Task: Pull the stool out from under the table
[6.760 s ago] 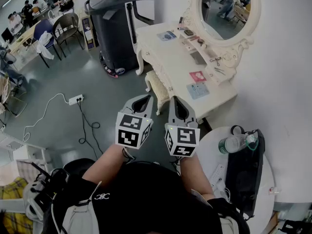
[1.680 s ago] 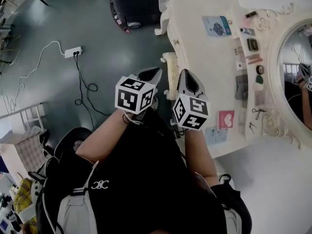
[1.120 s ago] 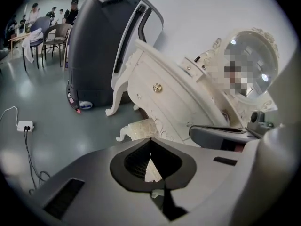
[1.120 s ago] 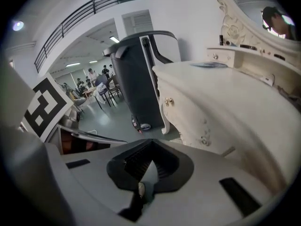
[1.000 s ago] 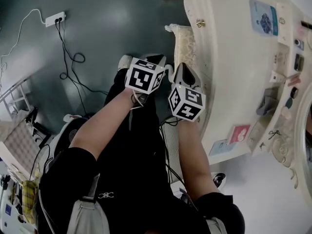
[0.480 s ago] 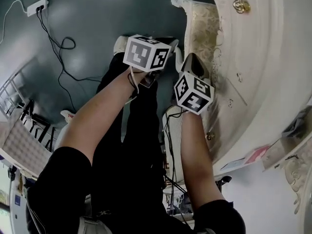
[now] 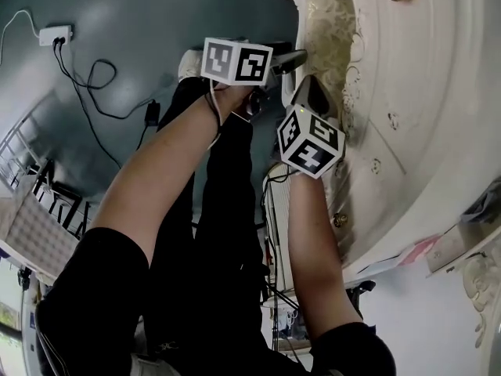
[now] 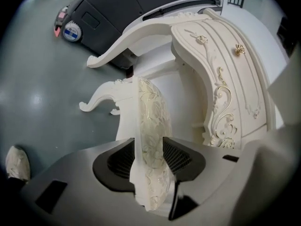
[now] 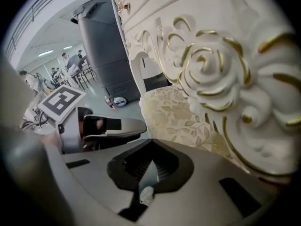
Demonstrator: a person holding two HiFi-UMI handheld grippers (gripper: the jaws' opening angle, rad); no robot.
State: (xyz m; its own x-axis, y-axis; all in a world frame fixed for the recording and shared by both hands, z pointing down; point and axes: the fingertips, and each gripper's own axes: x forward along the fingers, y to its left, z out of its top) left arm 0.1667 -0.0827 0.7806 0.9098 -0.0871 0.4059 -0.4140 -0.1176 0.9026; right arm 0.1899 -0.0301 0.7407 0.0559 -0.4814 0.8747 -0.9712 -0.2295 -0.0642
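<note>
Under one table (image 7: pixel 423 92), one stool (image 7: pixel 325 26)

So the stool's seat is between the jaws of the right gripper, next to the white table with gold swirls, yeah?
Not the right one: it's the left gripper. The left gripper view shows the seat of the stool between that gripper's jaws, which are opening, next to the white table with gold swirls.

Glossy grey floor (image 7: pixel 133 22), white power strip (image 7: pixel 53 34)
</note>
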